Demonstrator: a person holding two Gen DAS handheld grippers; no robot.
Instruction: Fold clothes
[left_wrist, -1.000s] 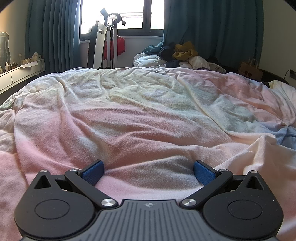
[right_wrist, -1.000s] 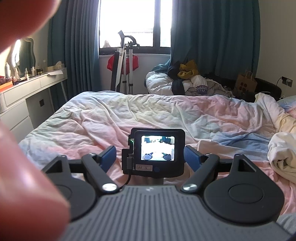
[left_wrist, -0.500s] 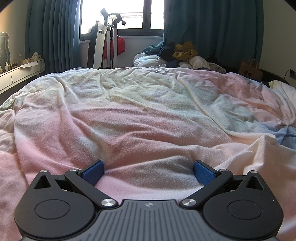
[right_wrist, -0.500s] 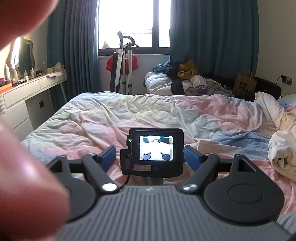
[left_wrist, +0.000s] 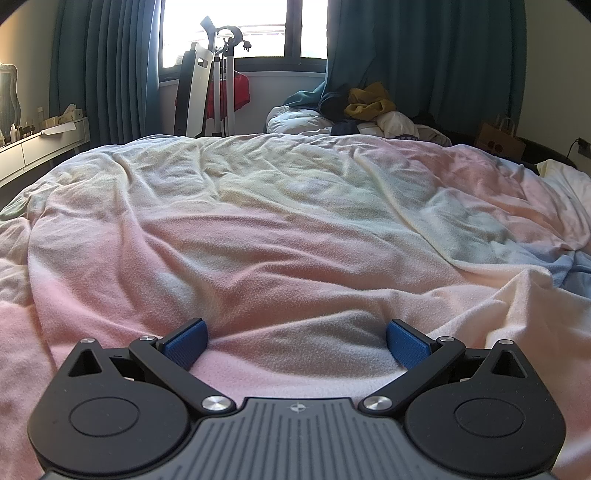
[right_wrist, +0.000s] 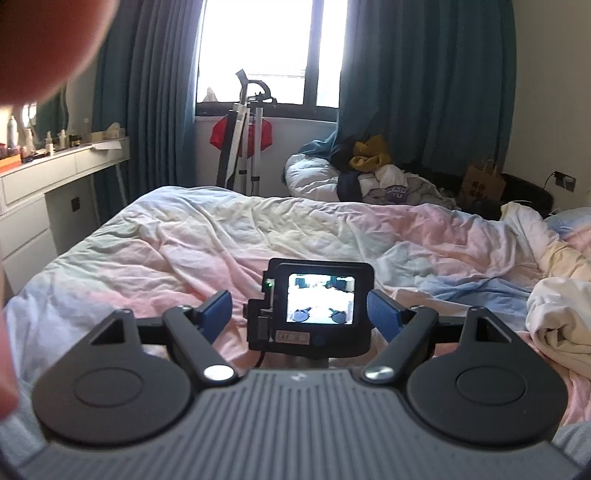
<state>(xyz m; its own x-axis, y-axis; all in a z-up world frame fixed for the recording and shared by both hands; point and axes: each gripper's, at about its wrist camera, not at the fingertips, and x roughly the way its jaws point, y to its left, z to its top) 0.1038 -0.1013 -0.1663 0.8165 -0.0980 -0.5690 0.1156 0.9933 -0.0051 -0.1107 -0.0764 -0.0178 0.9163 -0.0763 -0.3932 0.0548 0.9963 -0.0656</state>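
Observation:
My left gripper is open and rests low on the pastel pink, yellow and blue bed cover, with nothing between its blue pads. My right gripper is open and held higher above the bed; the back of the other gripper's small camera screen sits between its fingers in view. A heap of clothes, yellow, dark and white, lies beyond the far edge of the bed; it also shows in the left wrist view. A crumpled cream cloth lies at the right.
A white dresser with bottles stands at the left. A folded stand with a red item is under the window. A paper bag sits at the back right. A blurred finger covers the right view's left side.
The right gripper has risen and moved slightly; the view shifted and the finger covers less of the frame. The left gripper has not moved.

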